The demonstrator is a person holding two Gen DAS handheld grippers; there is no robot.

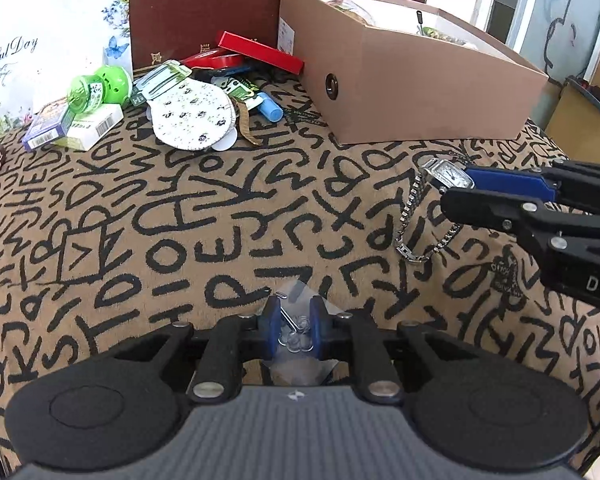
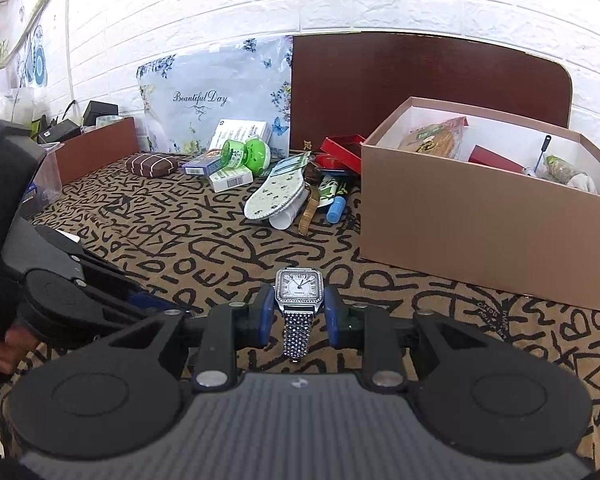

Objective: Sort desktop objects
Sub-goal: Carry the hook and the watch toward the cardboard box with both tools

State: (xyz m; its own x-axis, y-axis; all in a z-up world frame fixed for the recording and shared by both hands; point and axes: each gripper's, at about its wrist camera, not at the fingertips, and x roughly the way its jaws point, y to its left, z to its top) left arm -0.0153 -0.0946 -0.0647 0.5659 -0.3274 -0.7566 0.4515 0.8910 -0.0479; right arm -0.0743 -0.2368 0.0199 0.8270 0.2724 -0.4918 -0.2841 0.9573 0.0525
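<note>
Holding the watch (image 2: 299, 292) clamped in the right gripper (image 2: 299, 312) above the near cloth, left gripper (image 1: 294, 326) pinching a clear bag of clips (image 1: 296, 330), next both need dropping into the far-right box (image 2: 480, 236).

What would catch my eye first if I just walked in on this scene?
Probably the silver watch, pinched between the right gripper's blue fingers with its band dangling over the lettered cloth. Next, the small clear bag of clips between the left gripper's fingers, low over the cloth. Behind sit a brown box on the right and a jumble beside it, bright green balls included.
</note>
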